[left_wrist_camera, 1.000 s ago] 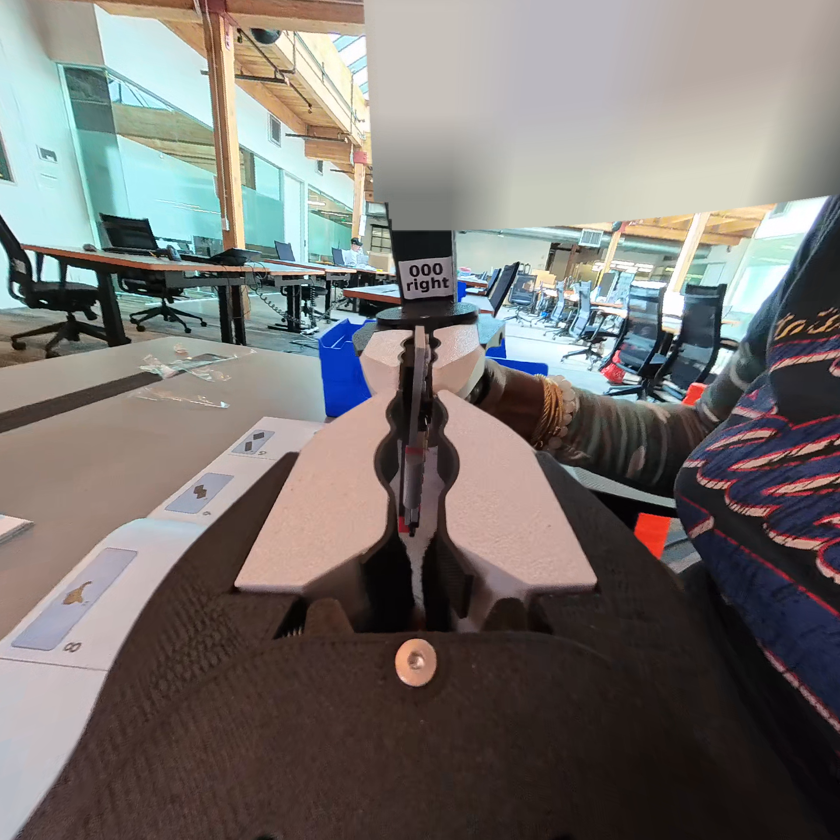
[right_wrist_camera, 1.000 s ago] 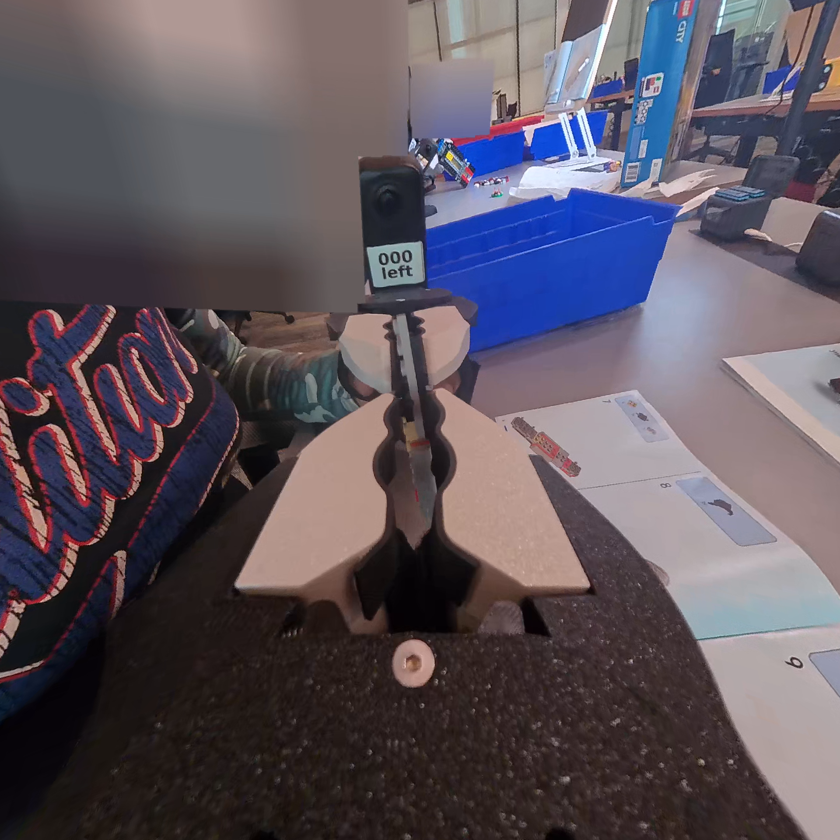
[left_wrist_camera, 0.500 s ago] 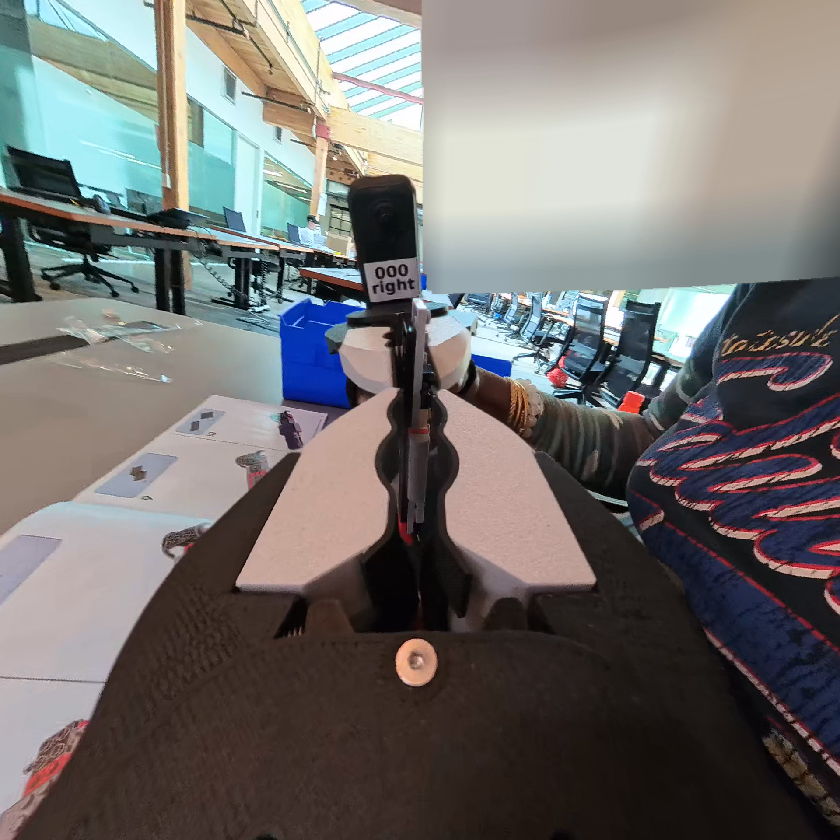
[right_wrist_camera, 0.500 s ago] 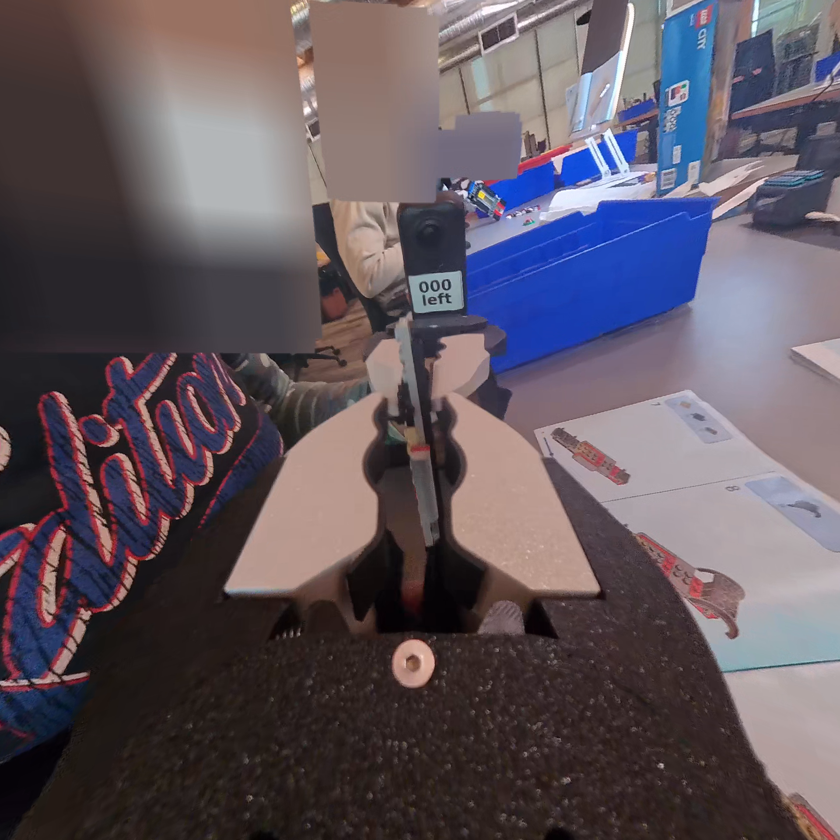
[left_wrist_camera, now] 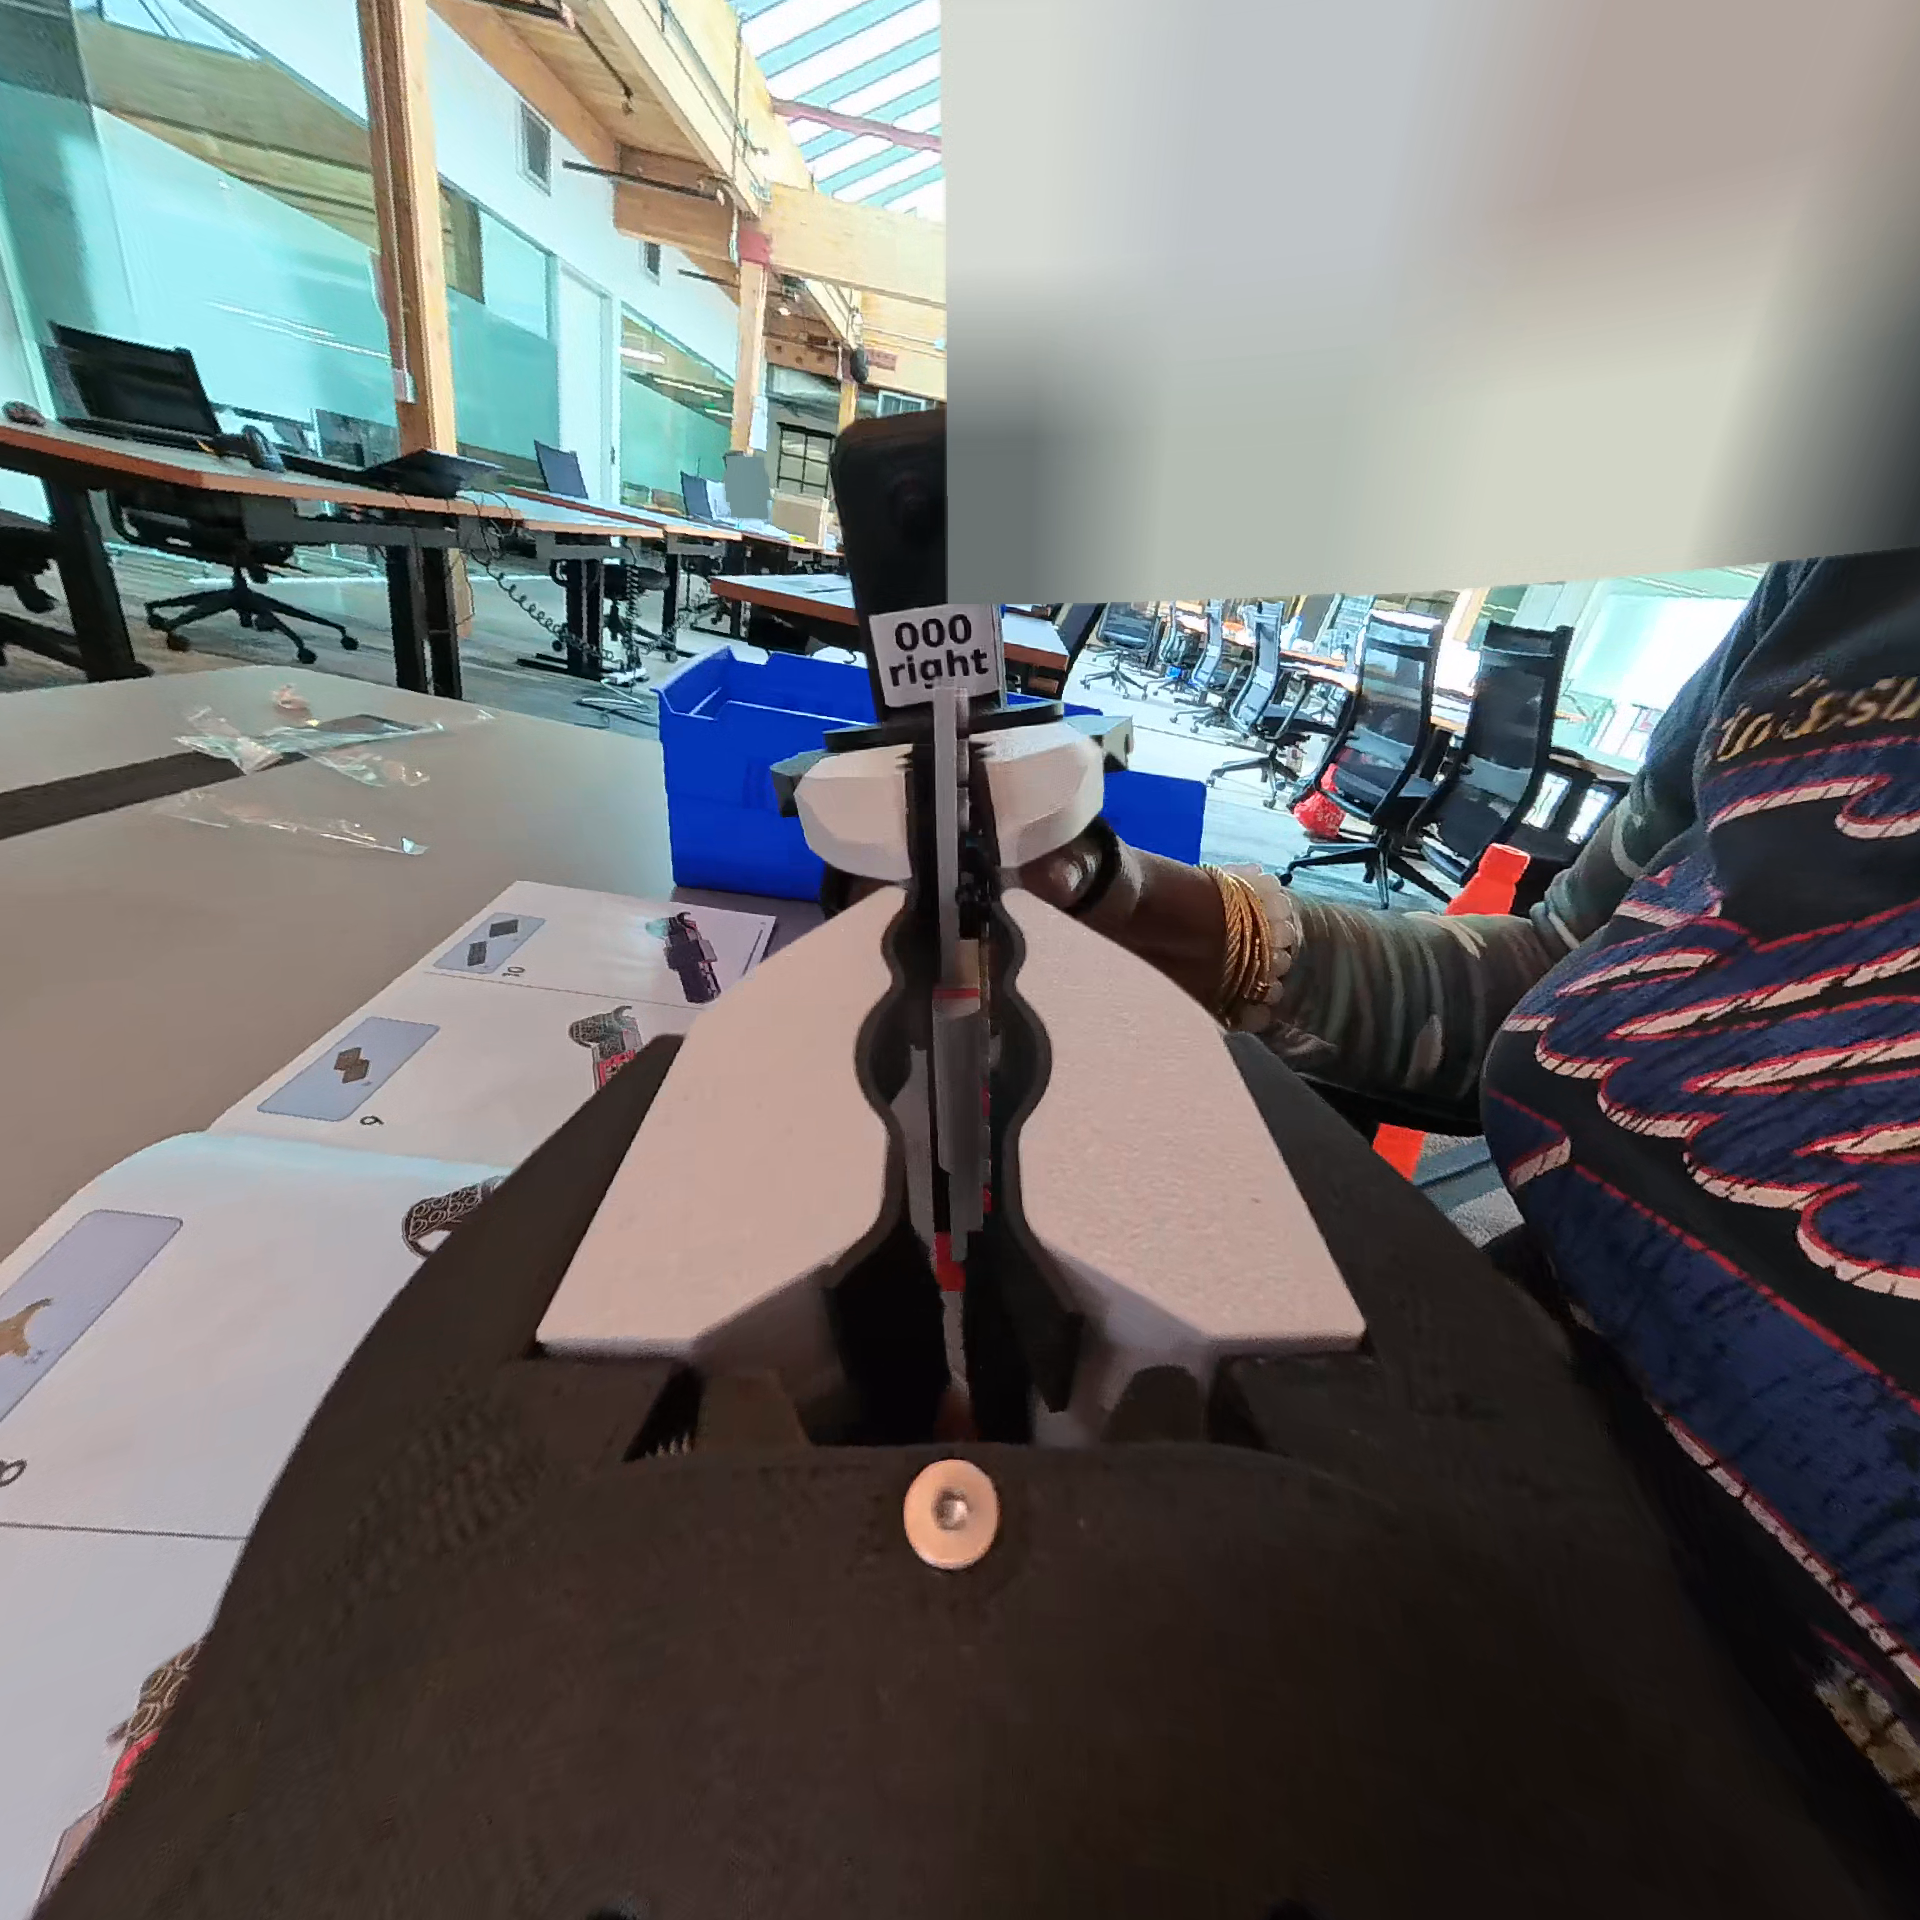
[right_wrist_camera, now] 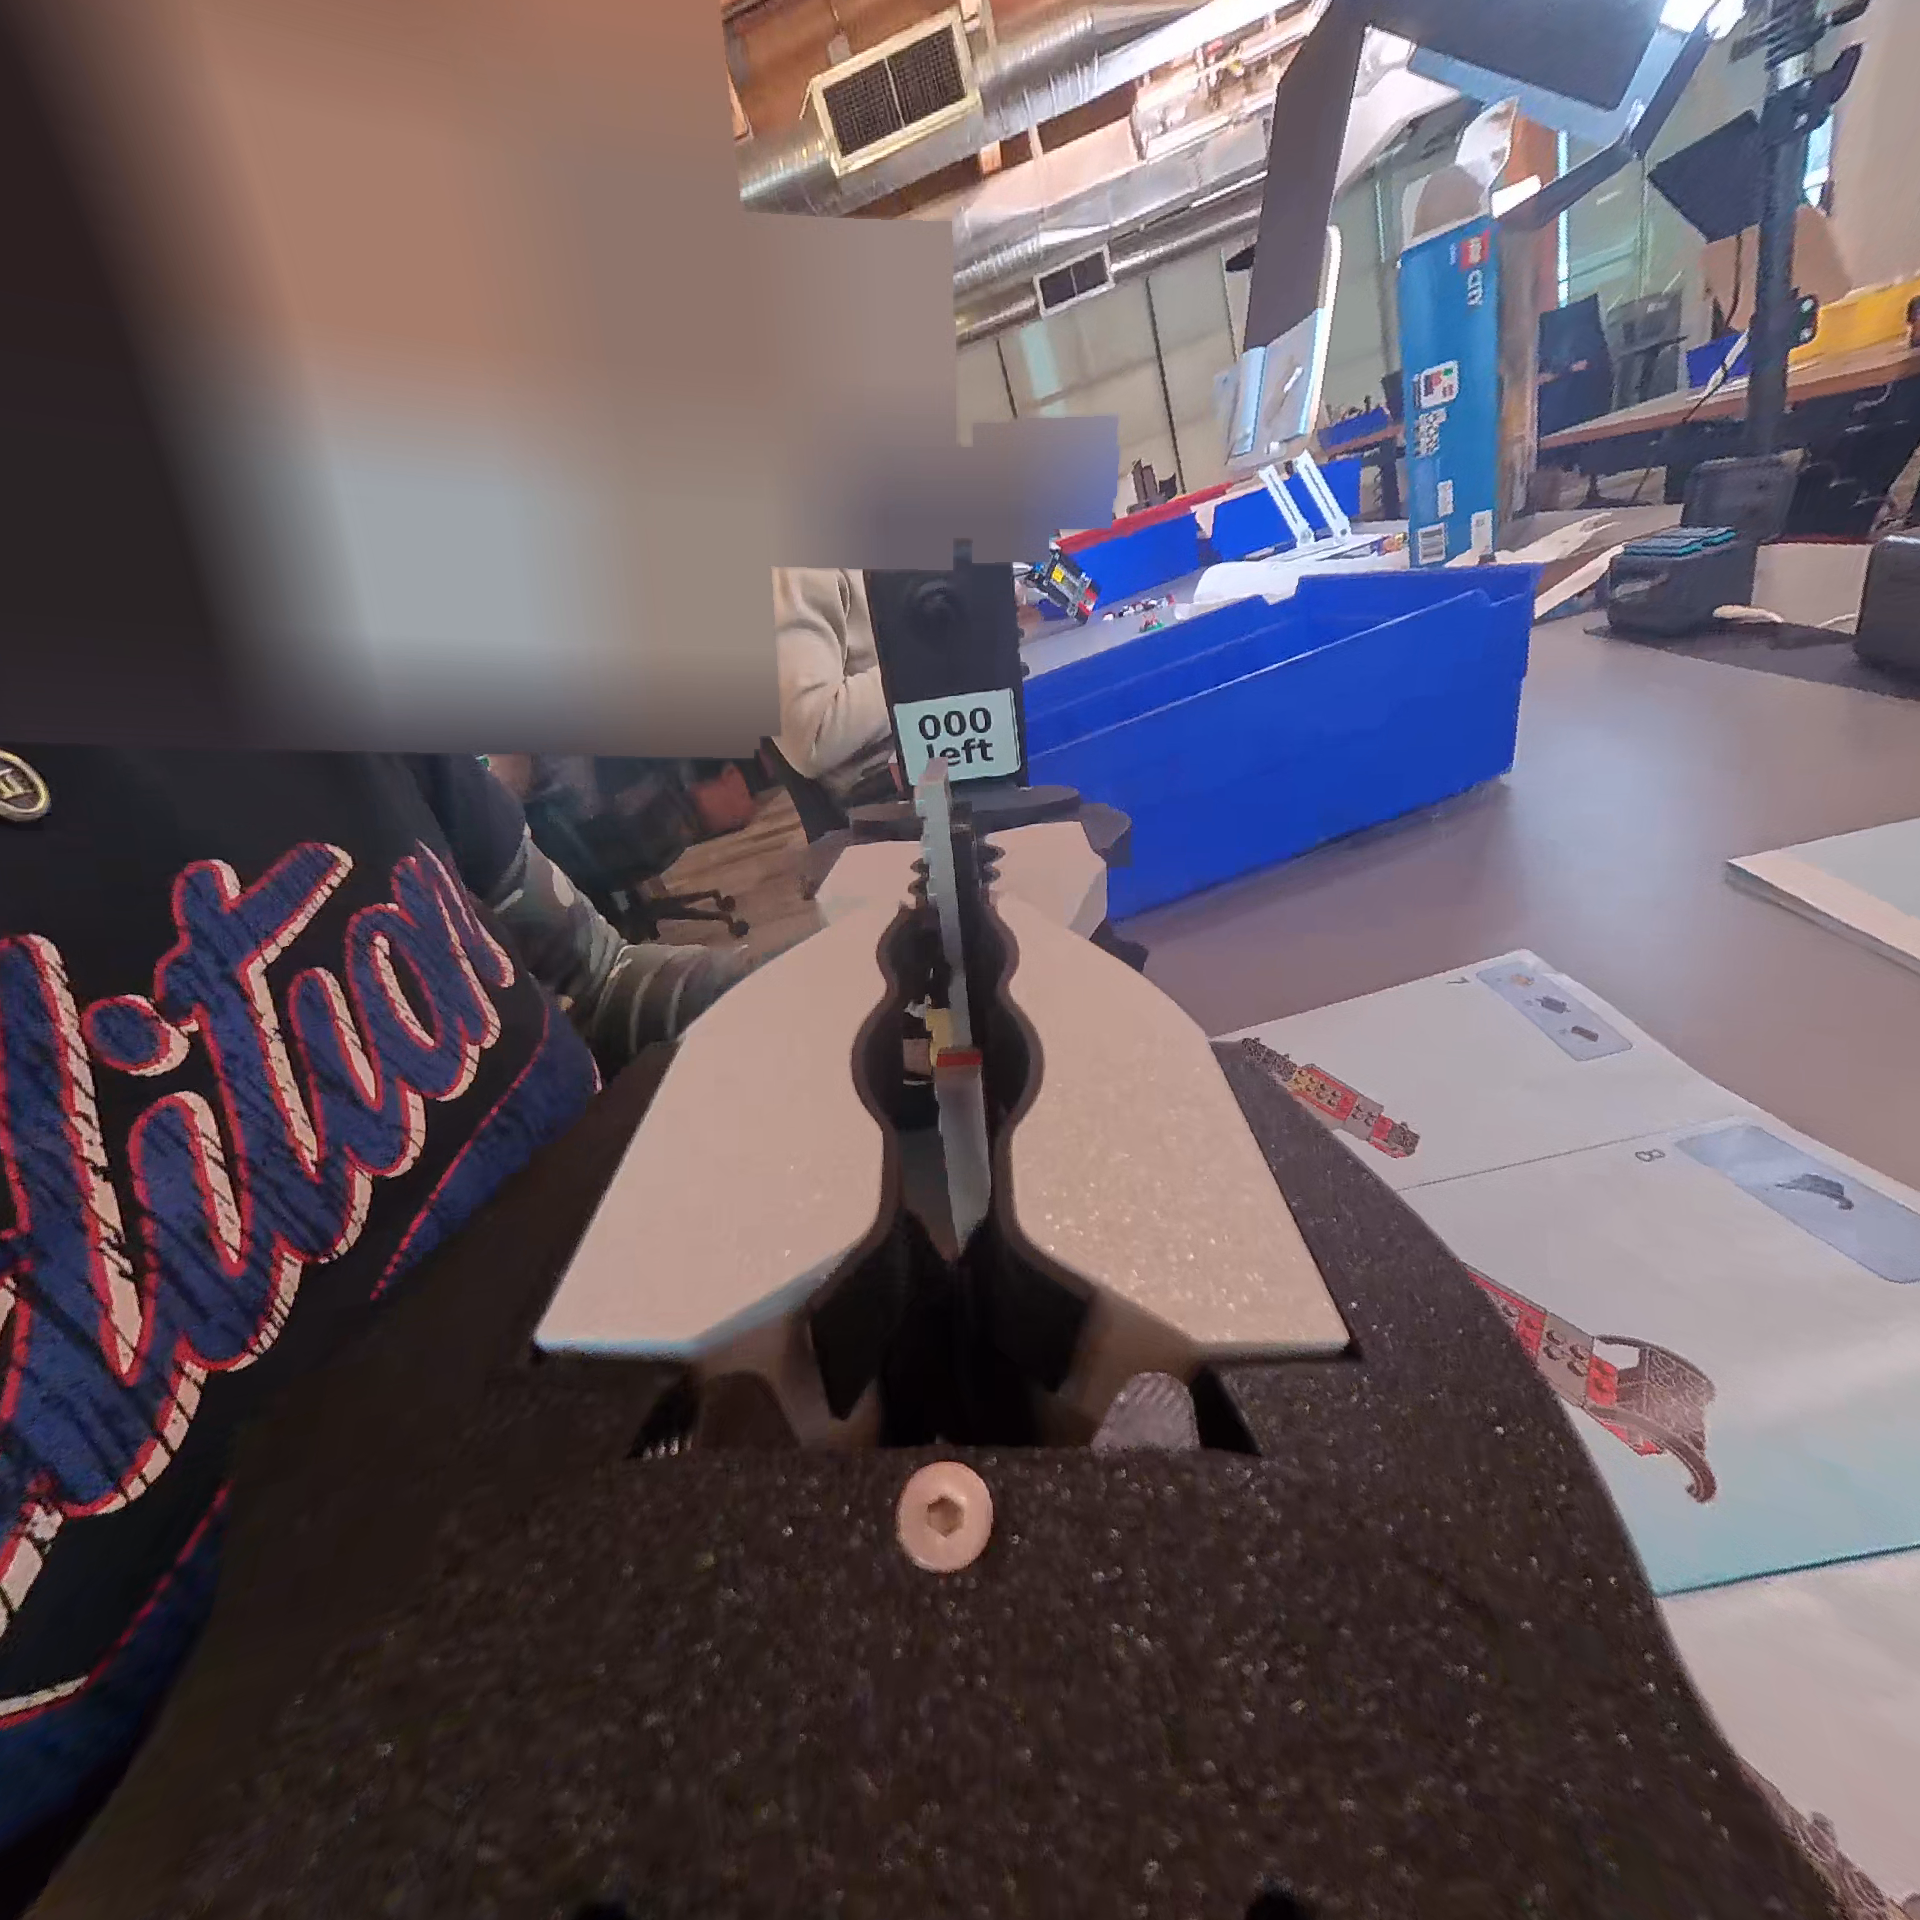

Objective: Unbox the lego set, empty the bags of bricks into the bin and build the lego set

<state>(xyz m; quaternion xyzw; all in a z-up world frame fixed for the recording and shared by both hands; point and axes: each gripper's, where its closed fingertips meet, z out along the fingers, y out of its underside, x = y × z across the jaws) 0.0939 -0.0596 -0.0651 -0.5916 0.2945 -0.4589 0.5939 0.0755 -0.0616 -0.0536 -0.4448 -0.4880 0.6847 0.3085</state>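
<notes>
A thin grey Lego plate assembly with red and yellow bits (left_wrist_camera: pixel 954 1049) is seen edge-on in the air between my two grippers, which face each other. My left gripper (left_wrist_camera: pixel 951 920) is shut on one end of it. My right gripper (right_wrist_camera: pixel 951 930) is shut on the other end (right_wrist_camera: pixel 961 1101). Each gripper shows beyond the other: the right one (left_wrist_camera: pixel 945 805) in the left wrist view, the left one (right_wrist_camera: pixel 961 883) in the right wrist view. The blue bin (right_wrist_camera: pixel 1299 707) stands on the table behind; it also shows in the left wrist view (left_wrist_camera: pixel 748 769).
An open instruction booklet (left_wrist_camera: pixel 416 1049) lies on the grey table below the grippers, also in the right wrist view (right_wrist_camera: pixel 1662 1247). Empty clear bags (left_wrist_camera: pixel 291 738) lie far left. A tall blue Lego box (right_wrist_camera: pixel 1449 395) stands behind the bin. The person's torso (left_wrist_camera: pixel 1714 1143) is close by. Left and right tips are no more than a few centimetres apart.
Both grippers have swung and tilted together while keeping hold of the grey assembly. More of the booklet now shows below, and the plate's far edge now overlaps the opposite gripper's label.
</notes>
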